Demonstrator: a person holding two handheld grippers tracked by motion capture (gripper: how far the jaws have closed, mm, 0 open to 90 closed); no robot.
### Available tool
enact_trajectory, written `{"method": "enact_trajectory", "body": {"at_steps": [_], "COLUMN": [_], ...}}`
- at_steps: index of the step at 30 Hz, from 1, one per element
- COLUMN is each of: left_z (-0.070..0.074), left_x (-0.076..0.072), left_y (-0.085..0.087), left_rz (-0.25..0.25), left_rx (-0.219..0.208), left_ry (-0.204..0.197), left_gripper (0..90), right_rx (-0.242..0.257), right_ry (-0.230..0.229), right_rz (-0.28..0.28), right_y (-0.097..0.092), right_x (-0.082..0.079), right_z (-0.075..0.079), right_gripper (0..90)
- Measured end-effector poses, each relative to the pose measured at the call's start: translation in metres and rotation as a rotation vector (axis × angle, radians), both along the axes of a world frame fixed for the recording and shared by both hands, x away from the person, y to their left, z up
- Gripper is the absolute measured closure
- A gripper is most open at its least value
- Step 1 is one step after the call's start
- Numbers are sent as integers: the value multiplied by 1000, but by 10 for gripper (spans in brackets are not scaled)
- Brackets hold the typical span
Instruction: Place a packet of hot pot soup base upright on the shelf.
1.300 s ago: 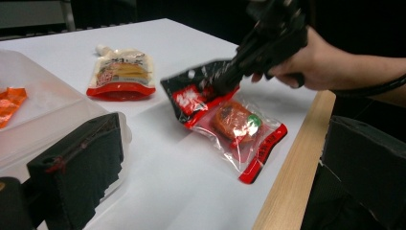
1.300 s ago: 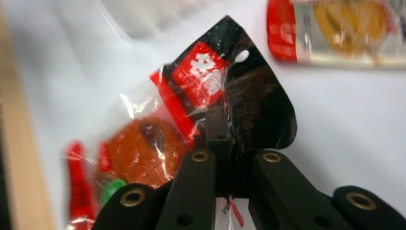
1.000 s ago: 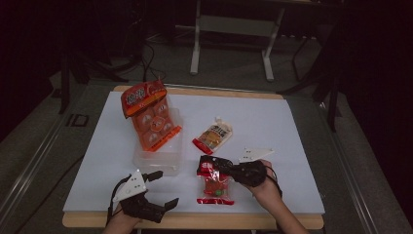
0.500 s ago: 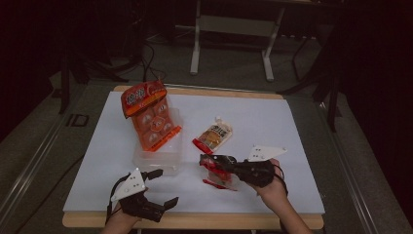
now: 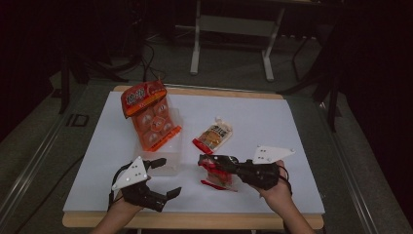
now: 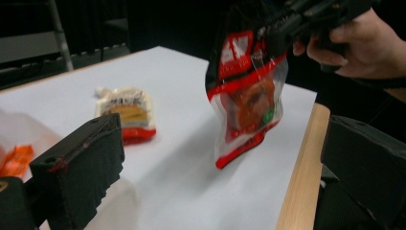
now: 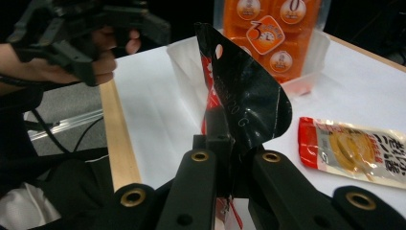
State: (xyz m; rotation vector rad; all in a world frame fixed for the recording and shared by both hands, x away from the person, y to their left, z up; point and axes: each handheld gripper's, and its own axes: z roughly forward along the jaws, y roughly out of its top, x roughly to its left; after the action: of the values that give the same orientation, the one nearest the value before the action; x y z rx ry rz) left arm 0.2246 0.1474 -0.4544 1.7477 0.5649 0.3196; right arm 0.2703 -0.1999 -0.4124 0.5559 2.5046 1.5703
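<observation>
above the near edge of the white table (image 5: pixel 272 122), a red-and-black snack pouch (image 6: pixel 246 96) hangs clear of the surface, pinched at its top by the right gripper (image 5: pixel 207 161). the left gripper (image 5: pixel 168 175) waits beside it, jaws spread and empty. the lift looks under way; next comes carrying the pouch towards the clear tub (image 5: pixel 168 163) holding an orange packet (image 5: pixel 151 117), past the yellow sachet (image 5: pixel 214 136).

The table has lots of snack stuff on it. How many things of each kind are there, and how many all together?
Snack packets: 3 (red-and-black packet held off the table by the right gripper, pale orange packet lying flat, big orange packet standing in the tub)
Clear plastic tubs: 1 (clear tub)
Total: 4 things
</observation>
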Motion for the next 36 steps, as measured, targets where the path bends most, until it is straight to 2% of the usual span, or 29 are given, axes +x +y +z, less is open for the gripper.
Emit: {"method": "enact_trajectory", "body": {"at_steps": [2, 6, 8, 11, 16, 17, 19, 20, 21, 22, 26, 27, 28, 30, 34, 36], "left_z": [4, 12, 14, 20, 23, 24, 25, 25, 25, 25, 24, 24, 24, 23, 23, 22], "left_x": [3, 9, 11, 16, 20, 23, 23, 24, 24, 26, 29, 29, 29, 30, 32, 33], "left_y": [-3, -8, -11, -16, -21, -23, -24, -26, -27, -29, -35, -35, -35, -39, -40, -40], "left_rz": [-8, -57, -62, -101, -110, -136, -142, -153, -154, -176, -195, -195, -195, -227, -240, -266], "left_rx": [4, 2, 8, 15, 7, 13, 19, 23, 23, 21, 18, 18, 18, 7, -1, -14], "left_ry": [-15, -19, -27, -43, -43, -36, -33, -30, -30, -21, -15, -15, -15, -27, -27, -18], "left_gripper": [28, 78, 110, 149, 194, 256, 278, 359, 359, 438, 503, 550, 550, 646, 718, 791], "right_rx": [5, 16, 23, 27, 27, 26, 24, 29, 29, 29, 33, 33, 35, 39, 33, 36], "right_ry": [-1, -1, 0, -2, -1, 2, 3, 8, 8, 8, 7, 7, 6, 6, 5, 13], "right_rz": [12, 33, 39, 56, 67, 75, 76, 82, 82, 85, 98, 98, 100, 109, 109, 109], "right_y": [1, 4, 5, 9, 12, 13, 14, 15, 15, 16, 18, 18, 19, 20, 21, 20], "right_x": [-2, -6, -6, -9, -10, -11, -11, -11, -11, -11, -12, -12, -13, -13, -13, -12], "right_z": [2, 5, 5, 7, 7, 6, 6, 5, 5, 5, 7, 7, 7, 8, 8, 8], "right_gripper": [900, 900, 900, 900, 900, 900, 900, 900, 900, 900, 900, 900, 900, 900, 900, 900]}}
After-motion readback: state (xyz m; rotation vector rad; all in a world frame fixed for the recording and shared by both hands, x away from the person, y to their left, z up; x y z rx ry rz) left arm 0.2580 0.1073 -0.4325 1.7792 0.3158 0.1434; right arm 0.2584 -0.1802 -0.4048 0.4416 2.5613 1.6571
